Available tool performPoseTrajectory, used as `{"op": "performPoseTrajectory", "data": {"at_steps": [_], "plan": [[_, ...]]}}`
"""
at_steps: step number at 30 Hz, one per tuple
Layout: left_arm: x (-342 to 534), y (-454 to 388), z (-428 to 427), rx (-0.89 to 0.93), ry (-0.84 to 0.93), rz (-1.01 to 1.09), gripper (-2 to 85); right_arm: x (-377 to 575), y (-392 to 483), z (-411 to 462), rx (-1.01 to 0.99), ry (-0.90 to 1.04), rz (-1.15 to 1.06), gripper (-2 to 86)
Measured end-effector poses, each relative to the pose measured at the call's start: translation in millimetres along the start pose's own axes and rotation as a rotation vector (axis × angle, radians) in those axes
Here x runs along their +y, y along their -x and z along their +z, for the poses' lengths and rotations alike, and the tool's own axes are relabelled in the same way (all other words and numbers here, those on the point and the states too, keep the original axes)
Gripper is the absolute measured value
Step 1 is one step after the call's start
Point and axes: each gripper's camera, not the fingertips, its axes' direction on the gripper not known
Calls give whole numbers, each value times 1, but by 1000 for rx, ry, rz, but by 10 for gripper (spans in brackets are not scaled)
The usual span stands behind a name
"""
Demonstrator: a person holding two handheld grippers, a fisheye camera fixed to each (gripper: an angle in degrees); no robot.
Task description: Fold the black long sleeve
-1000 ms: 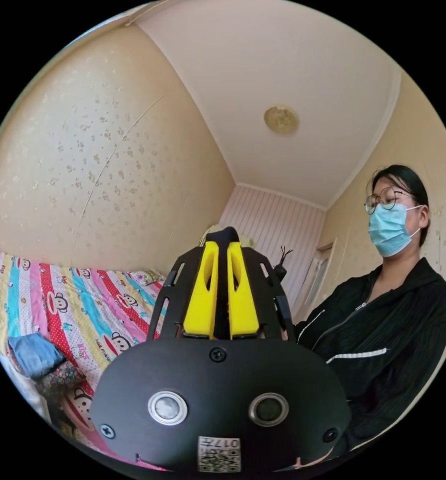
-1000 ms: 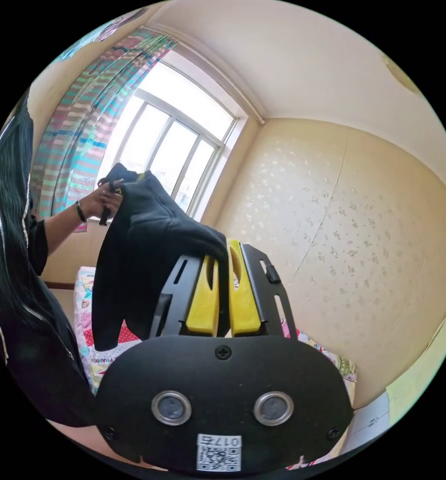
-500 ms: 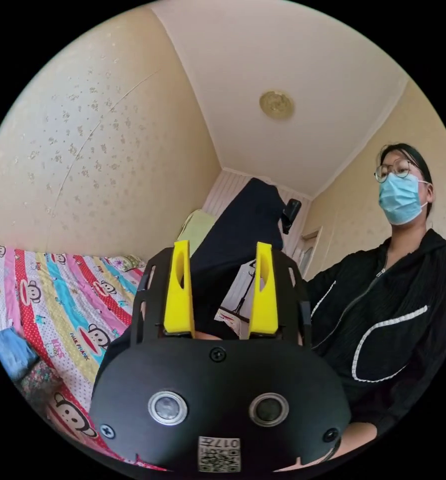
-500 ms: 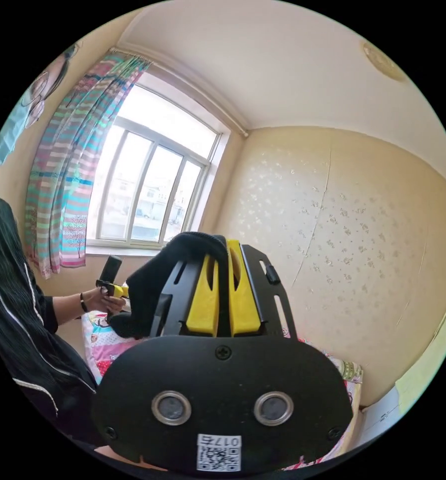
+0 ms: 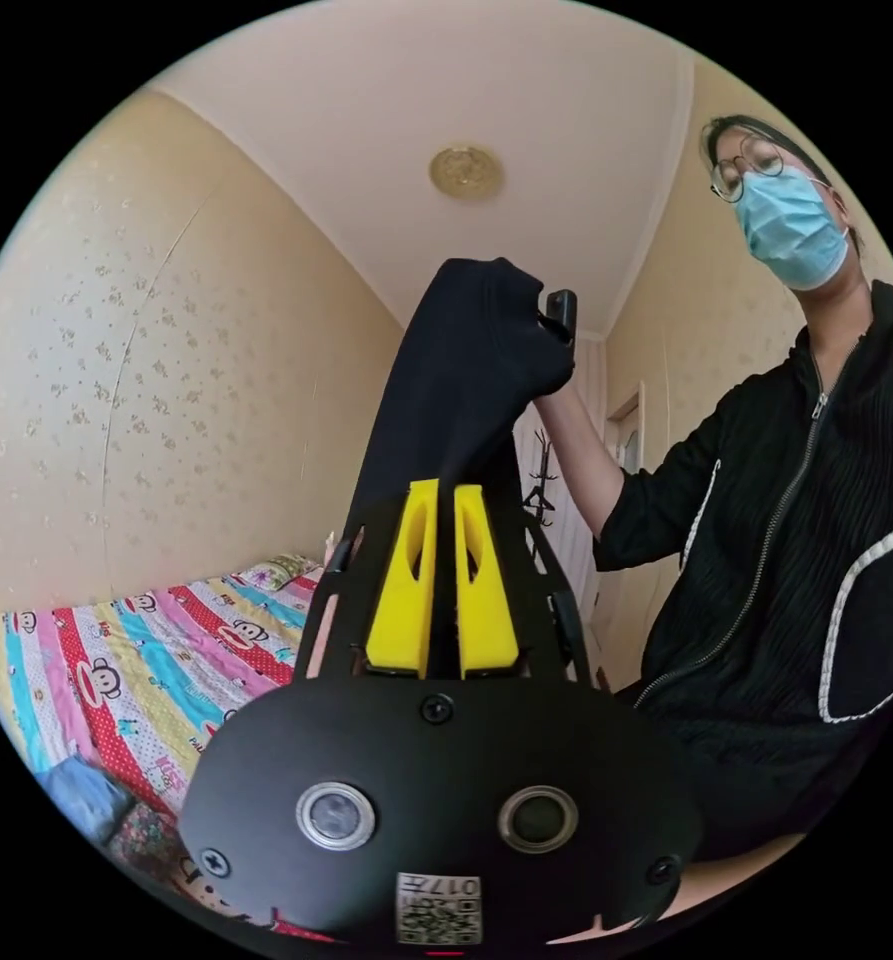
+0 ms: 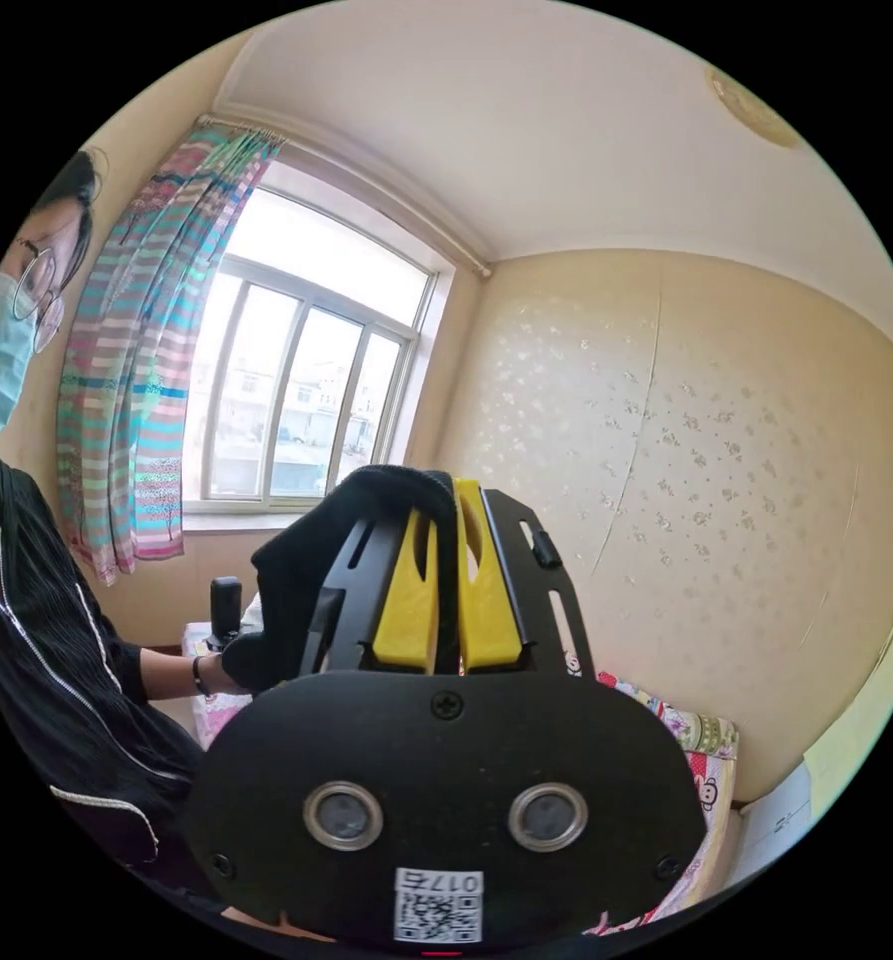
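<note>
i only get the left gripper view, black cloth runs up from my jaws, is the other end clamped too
Observer: Yes. In the right gripper view the right gripper has both jaws pressed on the shirt.
Operator: where does the cloth go from there
Observer: It drapes over that gripper's side toward the left gripper, by the person's hand.
Operator: what's behind it
Observer: A window with a striped curtain.
</note>
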Motion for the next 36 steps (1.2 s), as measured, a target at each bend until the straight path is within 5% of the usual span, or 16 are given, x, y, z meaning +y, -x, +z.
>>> {"op": "performPoseTrajectory", "data": {"at_steps": [6,17,21,29,36], "plan": [[2,-23,-24,-62,23,28,14,-19,-5,5,-93,22,37,37],[-46,-75,-129,-550,-25,2,3,4,-37,-38,-57,185,-32,36],[-88,-120,-166,-494,-26,126,3,12,-45,-77,-49,229,-91,37],[-170,-139,-167,-286,338,111,6,7,-137,-120,-146,314,93,39],[-73,77,-86,-197,602,-256,33,137,-308,32,-217,652,346,51]]}}
